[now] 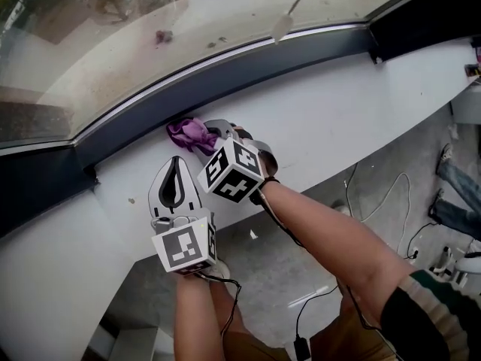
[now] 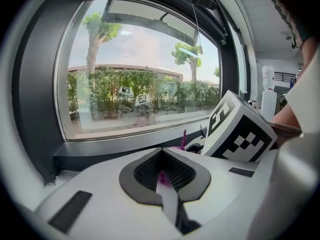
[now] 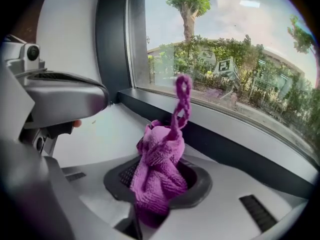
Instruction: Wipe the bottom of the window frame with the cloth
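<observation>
A purple cloth [image 1: 190, 134] is bunched against the dark bottom strip of the window frame [image 1: 248, 70], just above the white sill [image 1: 338, 119]. My right gripper [image 1: 212, 135] is shut on it. In the right gripper view the cloth [image 3: 159, 160] bulges out of the closed jaws, with a twisted tail sticking up, and the frame strip [image 3: 240, 151] runs just behind it. My left gripper [image 1: 175, 162] is shut and hovers over the sill a little left of and nearer than the cloth. In its own view, the left gripper [image 2: 165, 176] shows only a purple speck in the jaw gap.
The right gripper's marker cube [image 2: 240, 129] fills the right of the left gripper view. A blind cord with a handle [image 1: 284, 22] hangs against the glass. Below the sill's edge, cables [image 1: 376, 201] lie on the grey floor, and someone's legs [image 1: 455, 194] are at the far right.
</observation>
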The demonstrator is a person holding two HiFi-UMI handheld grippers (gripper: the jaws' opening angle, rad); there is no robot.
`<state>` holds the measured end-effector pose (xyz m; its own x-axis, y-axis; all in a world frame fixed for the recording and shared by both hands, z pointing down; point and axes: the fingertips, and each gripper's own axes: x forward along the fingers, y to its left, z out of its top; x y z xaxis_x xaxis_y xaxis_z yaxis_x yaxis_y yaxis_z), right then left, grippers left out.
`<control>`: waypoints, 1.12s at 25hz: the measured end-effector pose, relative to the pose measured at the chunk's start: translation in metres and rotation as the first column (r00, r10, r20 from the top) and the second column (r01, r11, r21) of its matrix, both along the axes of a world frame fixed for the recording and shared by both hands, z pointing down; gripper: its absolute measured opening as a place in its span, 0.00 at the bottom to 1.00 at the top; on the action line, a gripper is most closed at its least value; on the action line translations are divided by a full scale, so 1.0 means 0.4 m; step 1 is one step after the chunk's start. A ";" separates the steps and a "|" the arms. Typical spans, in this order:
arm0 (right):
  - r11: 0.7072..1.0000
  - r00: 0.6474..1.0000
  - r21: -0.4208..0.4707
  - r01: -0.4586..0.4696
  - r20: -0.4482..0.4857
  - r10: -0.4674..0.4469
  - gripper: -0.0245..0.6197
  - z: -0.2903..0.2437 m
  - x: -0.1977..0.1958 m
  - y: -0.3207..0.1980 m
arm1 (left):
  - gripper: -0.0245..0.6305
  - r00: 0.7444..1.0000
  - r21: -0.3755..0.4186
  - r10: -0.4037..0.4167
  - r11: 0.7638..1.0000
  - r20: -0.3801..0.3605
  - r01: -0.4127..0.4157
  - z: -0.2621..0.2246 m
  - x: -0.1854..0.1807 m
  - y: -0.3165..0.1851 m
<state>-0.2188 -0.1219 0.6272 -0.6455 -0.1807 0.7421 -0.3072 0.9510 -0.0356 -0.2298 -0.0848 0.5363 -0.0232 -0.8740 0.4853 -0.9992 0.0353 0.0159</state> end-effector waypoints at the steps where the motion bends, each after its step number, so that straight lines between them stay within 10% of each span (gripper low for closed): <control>1: 1.000 1.000 -0.003 -0.004 0.000 0.004 0.23 0.001 0.013 -0.006 | 0.05 1.000 0.000 0.003 1.000 -0.003 -0.003 0.000 0.012 -0.006; 28: 0.997 0.998 0.055 -0.058 -0.029 0.060 0.23 0.011 0.372 -0.182 | 0.05 0.994 0.018 0.110 0.994 0.001 -0.110 0.030 0.334 -0.181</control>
<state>-0.0699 -0.1946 0.6315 -0.6096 -0.2587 0.7493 -0.3633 0.9313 0.0260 -0.0963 -0.1572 0.5482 0.0737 -0.8796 0.4699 -0.9970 -0.0753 0.0155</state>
